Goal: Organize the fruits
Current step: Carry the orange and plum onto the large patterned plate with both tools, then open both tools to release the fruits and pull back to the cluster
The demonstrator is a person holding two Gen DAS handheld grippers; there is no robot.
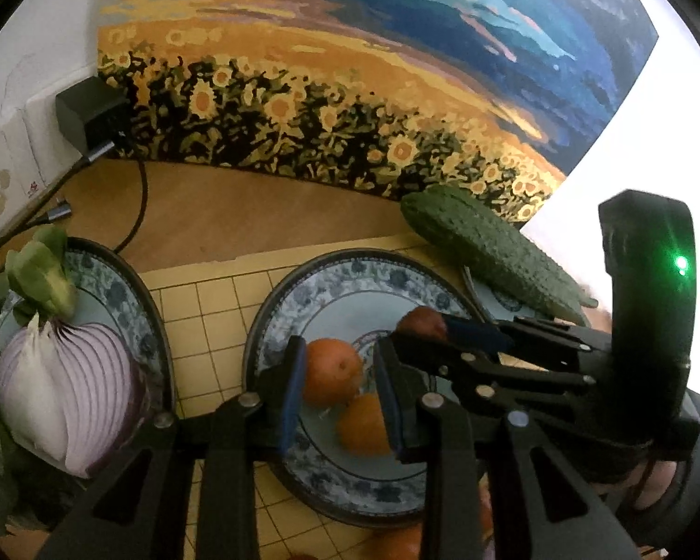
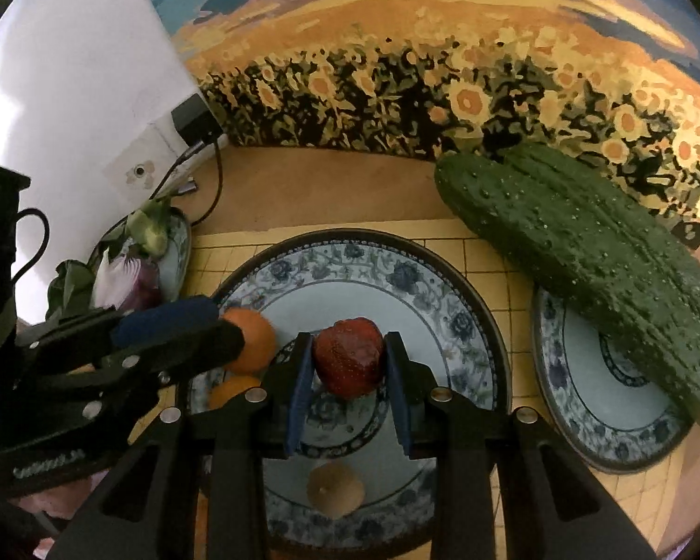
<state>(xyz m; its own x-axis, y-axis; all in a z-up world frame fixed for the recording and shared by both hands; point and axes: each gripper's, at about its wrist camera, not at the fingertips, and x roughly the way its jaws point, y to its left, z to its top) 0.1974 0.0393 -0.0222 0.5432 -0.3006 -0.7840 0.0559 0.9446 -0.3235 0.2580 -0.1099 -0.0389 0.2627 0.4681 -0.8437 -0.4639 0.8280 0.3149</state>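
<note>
Right wrist view: right gripper [image 2: 350, 368] pinching strawberry [image 2: 349, 357] over middle plate [image 2: 462, 326], left gripper [image 1: 338, 380] pinching orange [image 1: 331, 370] beside it; lower both until supported, release gently to avoid rolling

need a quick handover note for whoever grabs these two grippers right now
Left gripper: shut on a round orange tangerine, over the middle blue-floral plate.
Right gripper: shut on a dark red strawberry, over the same plate.
On that plate: a second orange tangerine and a small round tan-brown item, type unclear.
Left plate: cut purple onion and green leaves.
Right plate: two bumpy green cucumbers.
Done: vegetables sit apart from fruit.
Left: set both held fruits down on the middle plate. More orange fruit seems to lie off the plate at the near edge.
</note>
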